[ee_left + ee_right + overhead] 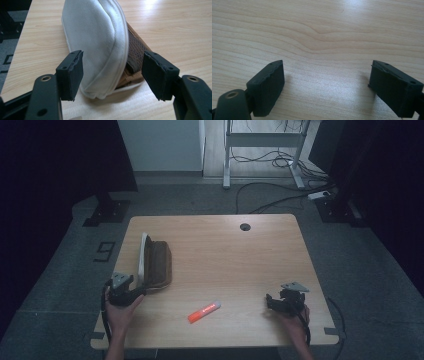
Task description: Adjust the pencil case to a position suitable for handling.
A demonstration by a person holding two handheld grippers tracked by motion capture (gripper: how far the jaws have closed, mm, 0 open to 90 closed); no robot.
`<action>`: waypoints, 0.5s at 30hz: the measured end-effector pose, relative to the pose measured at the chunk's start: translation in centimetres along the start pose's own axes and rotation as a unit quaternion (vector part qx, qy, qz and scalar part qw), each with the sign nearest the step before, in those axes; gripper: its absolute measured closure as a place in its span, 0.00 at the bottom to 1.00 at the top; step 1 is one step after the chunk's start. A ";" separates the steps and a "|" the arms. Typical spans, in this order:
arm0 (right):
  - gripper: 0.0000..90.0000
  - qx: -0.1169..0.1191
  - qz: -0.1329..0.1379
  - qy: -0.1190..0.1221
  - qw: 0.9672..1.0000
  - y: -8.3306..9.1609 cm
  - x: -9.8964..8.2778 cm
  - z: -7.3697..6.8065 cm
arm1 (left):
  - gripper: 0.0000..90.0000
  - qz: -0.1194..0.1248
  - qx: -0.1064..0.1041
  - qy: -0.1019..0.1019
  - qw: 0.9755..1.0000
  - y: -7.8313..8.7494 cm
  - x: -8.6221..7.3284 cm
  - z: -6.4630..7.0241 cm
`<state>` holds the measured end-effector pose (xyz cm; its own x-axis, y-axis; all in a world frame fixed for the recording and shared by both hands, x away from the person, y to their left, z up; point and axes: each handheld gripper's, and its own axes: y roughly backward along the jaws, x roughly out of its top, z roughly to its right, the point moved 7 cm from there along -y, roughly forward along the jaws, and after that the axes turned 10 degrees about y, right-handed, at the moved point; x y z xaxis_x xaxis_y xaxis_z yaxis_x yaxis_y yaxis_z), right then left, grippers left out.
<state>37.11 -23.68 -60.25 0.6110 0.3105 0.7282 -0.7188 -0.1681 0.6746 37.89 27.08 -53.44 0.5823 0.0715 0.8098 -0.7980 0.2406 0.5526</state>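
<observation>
A soft pouch lies on the left of the wooden table (235,255), with a white side (143,257) and a brown side (160,265). My left gripper (137,287) stands open at its near end. In the left gripper view the white side (97,42) and the brown textured part (135,53) sit between and just beyond the open gripper (116,75). An orange marker with a white cap (204,311) lies near the front middle. My right gripper (270,301) hovers open at the front right, over bare wood (322,50), nothing between its fingers (268,85).
A round cable hole (245,226) sits near the table's far edge. Beyond the table are a desk frame (262,150) and cables on the floor (280,195). Dark screens stand at both sides.
</observation>
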 end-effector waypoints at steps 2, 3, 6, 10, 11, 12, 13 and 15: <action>0.14 0.000 0.000 0.000 1.000 0.0 0.0 0.0 | 0.38 -0.003 0.002 0.001 1.000 -0.3 0.2 -0.1; 0.14 0.000 0.000 0.000 1.000 0.0 0.0 0.0 | 0.39 -0.006 0.005 0.000 1.000 -0.6 0.3 -0.1; 0.14 0.000 0.000 0.000 1.000 0.0 0.0 0.0 | 0.39 -0.008 0.011 0.000 1.000 -1.2 0.6 -0.3; 0.14 0.000 0.000 0.000 1.000 0.0 0.0 0.0 | 0.40 -0.013 0.019 -0.001 1.000 -1.8 0.8 -0.4; 0.14 0.000 0.001 0.000 1.000 0.0 0.0 0.0 | 0.41 -0.012 0.019 0.000 1.000 -1.9 0.8 -0.5; 0.14 0.000 0.001 -0.001 1.000 0.0 0.0 0.0 | 0.41 -0.013 0.021 0.001 1.000 -2.1 0.8 -0.5; 0.14 0.000 0.000 0.000 1.000 0.0 0.0 0.0 | 0.42 -0.016 0.023 0.001 1.000 -2.2 0.8 -0.6; 0.14 0.000 0.001 -0.001 1.000 0.0 0.0 0.0 | 0.43 -0.020 0.029 0.002 0.999 -2.6 0.6 -0.9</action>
<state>37.12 -23.66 -60.26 0.6099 0.3091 0.7297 -0.7197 -0.1693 0.6733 40.45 27.37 -54.53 0.6145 0.0666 0.7861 -0.7816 0.1868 0.5952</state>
